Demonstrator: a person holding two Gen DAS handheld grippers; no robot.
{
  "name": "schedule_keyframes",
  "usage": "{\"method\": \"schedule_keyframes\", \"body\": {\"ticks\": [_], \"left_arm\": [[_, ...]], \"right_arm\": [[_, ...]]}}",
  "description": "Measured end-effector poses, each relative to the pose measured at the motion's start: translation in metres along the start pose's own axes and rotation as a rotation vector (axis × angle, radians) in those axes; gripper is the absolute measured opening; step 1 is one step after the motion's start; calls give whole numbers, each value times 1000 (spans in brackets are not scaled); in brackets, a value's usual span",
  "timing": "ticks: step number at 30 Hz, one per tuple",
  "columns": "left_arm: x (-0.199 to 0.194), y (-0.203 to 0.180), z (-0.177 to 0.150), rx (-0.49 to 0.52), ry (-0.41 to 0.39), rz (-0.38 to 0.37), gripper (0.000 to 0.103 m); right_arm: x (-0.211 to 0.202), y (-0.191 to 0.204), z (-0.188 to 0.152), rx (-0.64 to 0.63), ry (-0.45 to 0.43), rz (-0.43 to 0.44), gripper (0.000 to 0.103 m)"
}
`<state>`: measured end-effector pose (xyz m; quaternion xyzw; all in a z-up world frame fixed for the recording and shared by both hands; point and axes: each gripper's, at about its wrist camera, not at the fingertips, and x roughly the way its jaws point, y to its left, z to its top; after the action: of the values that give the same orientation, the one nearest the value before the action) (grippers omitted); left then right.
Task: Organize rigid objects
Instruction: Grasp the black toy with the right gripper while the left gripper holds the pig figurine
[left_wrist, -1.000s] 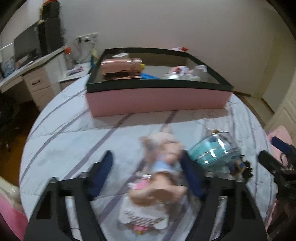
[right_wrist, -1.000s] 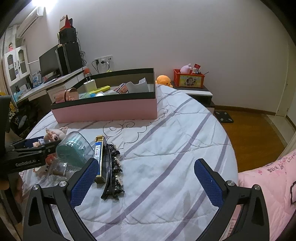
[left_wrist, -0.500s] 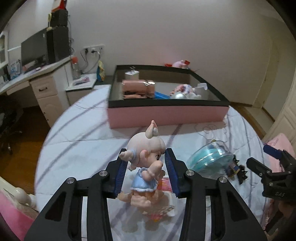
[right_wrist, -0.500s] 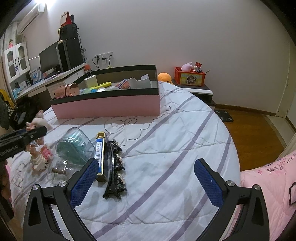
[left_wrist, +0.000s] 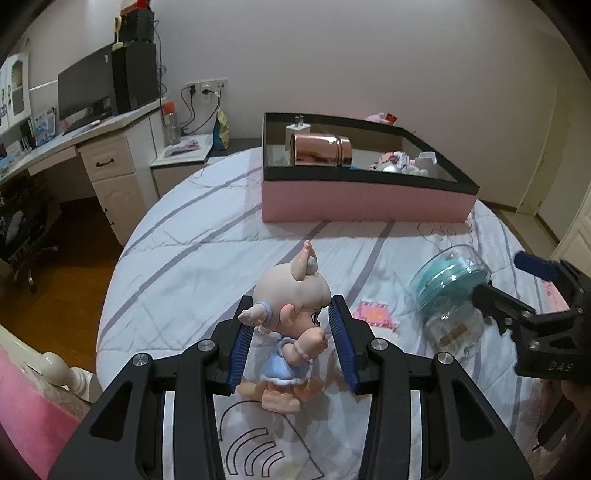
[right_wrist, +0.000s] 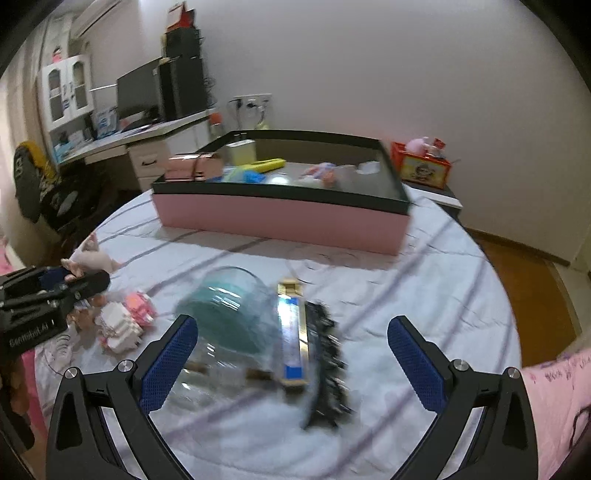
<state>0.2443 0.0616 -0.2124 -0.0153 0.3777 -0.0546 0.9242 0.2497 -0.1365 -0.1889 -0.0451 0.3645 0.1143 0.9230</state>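
Figurine (left_wrist: 291, 321) sits upright between the blue pads of the left gripper (left_wrist: 291, 339), a pig-eared doll in a pale blue dress, its head rising above the fingertips and its feet hanging below them, over the striped white bedspread (left_wrist: 207, 236). Both pads press against its sides, so the left jaws are narrowed and clamped on it. From the right wrist view the same doll shows only as a pale head poking past the left gripper's black finger at the frame's left edge.

Right gripper (right_wrist: 291, 354) stands wide apart with nothing held; between and just beyond its fingers lie a clear glass jar with a teal lid (right_wrist: 229, 317), tipped on its side, a blue-and-gold bar (right_wrist: 293, 332) just beside it, and a black spiky hair clip (right_wrist: 328, 362) touching the bar's far side. A small pink-and-white block toy (right_wrist: 123, 325) lies left of the jar.

Farther back, well apart from both grippers, the pink box with a black rim (left_wrist: 365, 195) rests on the bedspread, already holding a copper cylinder (left_wrist: 319, 149) and other small items.
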Motion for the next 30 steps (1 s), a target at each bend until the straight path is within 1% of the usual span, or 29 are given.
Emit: {"method": "schedule_keyframes", "body": {"ticks": [1, 4, 6, 10, 13, 18, 21, 23, 24, 26, 29, 30], "left_arm": [[1, 1, -1, -1, 4, 0, 42], [1, 2, -3, -3, 8, -7, 42], [1, 1, -4, 1, 8, -9, 42], [-2, 1, -5, 7, 6, -21, 42], [-2, -1, -7, 9, 9, -27, 42], [-4, -5, -10, 20, 13, -24, 42], [-4, -7, -10, 18, 17, -21, 42], [-4, -7, -10, 20, 20, -19, 42], [-4, -7, -10, 21, 22, -17, 42], [-4, -7, -10, 24, 25, -15, 42], [-3, -9, -10, 32, 31, -9, 42], [-3, -9, -10, 32, 31, -8, 42]], "right_arm": [[5, 6, 3, -20, 19, 2, 103], [11, 18, 6, -63, 23, 7, 103], [11, 16, 6, -60, 28, 3, 103], [-5, -6, -2, 9, -1, -15, 103], [-15, -26, -12, 52, 0, -77, 103], [-19, -51, -27, 103, 32, -129, 103], [-12, -55, -28, 99, 61, -136, 103], [-3, -54, -30, 78, 89, -156, 103], [1, -55, -31, 74, 105, -150, 103], [6, -52, -31, 76, 111, -119, 103], [13, -43, -29, 37, 119, -119, 103], [17, -41, -27, 24, 122, -112, 99]]}}
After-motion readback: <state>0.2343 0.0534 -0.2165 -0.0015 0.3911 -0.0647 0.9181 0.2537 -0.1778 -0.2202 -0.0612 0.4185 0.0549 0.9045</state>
